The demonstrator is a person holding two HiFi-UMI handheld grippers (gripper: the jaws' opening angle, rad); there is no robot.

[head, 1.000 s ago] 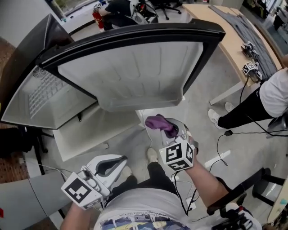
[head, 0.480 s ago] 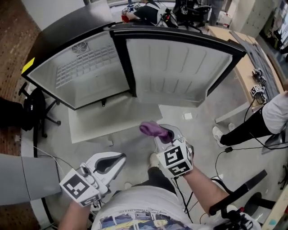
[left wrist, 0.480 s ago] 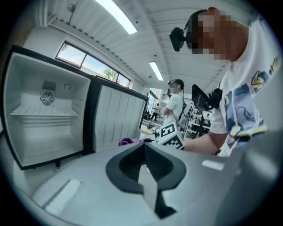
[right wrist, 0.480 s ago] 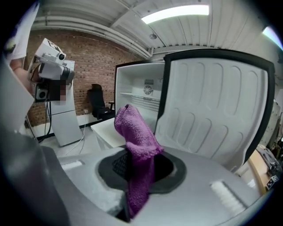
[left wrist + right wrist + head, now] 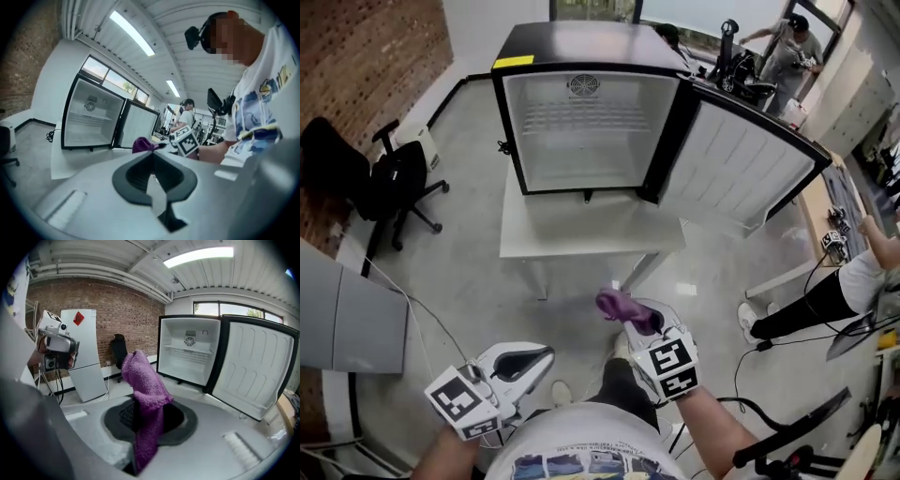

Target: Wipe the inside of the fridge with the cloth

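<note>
Fridge (image 5: 581, 141) stands open on a white table (image 5: 581, 234), well apart from both tools. Purple cloth (image 5: 622, 306) looks soft, light and floppy, so a pinch at its middle should hold it; right gripper (image 5: 634, 319) squeezes it that way; left gripper (image 5: 542, 356) is closed on nothing.
</note>
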